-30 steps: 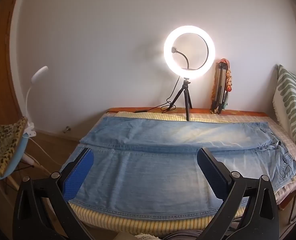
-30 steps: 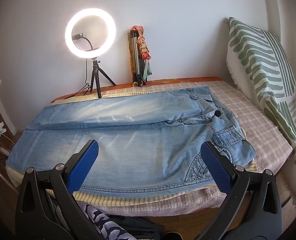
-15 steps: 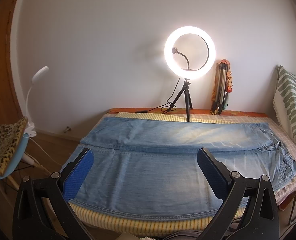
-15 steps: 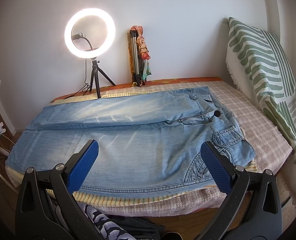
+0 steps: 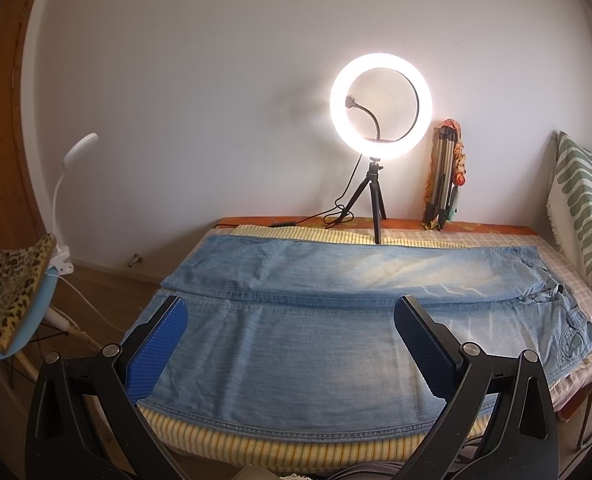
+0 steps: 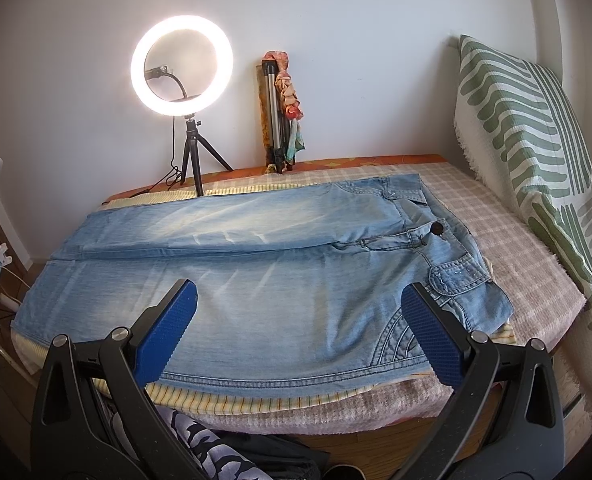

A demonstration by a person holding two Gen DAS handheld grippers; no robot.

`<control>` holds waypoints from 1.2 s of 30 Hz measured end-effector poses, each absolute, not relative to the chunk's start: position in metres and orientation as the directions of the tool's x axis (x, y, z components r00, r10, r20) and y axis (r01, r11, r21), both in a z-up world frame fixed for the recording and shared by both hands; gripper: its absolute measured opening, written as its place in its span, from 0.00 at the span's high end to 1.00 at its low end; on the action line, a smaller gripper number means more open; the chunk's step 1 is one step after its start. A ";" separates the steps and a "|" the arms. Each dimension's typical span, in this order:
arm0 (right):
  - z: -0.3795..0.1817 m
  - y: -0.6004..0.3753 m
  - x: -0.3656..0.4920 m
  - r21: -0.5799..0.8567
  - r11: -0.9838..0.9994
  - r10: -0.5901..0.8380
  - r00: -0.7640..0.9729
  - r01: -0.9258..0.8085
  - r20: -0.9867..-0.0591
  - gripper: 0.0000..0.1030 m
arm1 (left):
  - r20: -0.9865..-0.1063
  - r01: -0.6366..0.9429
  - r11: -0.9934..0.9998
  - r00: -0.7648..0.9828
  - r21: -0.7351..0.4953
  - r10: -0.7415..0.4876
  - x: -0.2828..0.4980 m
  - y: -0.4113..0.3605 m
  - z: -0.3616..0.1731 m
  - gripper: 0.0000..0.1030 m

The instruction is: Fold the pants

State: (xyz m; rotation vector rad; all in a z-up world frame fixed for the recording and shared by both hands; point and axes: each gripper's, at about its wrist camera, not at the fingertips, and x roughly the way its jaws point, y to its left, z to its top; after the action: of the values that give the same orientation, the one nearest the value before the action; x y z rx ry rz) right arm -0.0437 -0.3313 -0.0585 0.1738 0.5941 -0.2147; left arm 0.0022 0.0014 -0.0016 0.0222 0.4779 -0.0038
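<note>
Hovering spread and empty, the left tool and right tool face the jeans lying flat on the bed. Best pinch both layers at the near seam, hem and waistband together, then carry evenly toward the ring light.

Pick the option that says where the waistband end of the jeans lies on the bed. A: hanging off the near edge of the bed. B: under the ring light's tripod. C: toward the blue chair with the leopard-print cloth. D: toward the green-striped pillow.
D: the button and pocket of the jeans sit at the end nearest the green-striped pillow, while the leg hems point the other way.
</note>
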 end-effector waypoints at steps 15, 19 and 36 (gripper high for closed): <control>-0.059 -0.333 -0.042 0.102 0.963 -0.148 0.807 0.249 -0.572 0.00 | -0.457 0.009 1.000 0.889 0.027 0.004 0.002 0.000 -0.003 0.00; -0.059 -0.333 -0.041 0.101 0.963 -0.149 0.807 0.249 -0.572 0.00 | -0.457 0.009 1.000 0.889 0.026 0.003 0.002 0.001 -0.003 0.00; -0.061 -0.332 -0.039 0.101 0.963 -0.148 0.806 0.249 -0.573 0.00 | -0.460 0.010 1.000 0.888 0.028 0.004 0.004 0.000 -0.004 0.00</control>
State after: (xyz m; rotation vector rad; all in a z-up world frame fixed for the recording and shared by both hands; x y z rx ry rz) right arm -0.0389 -0.3321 -0.0609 0.1753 0.5972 -0.2133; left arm 0.0043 -0.0002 -0.0037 0.0301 0.4781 -0.0027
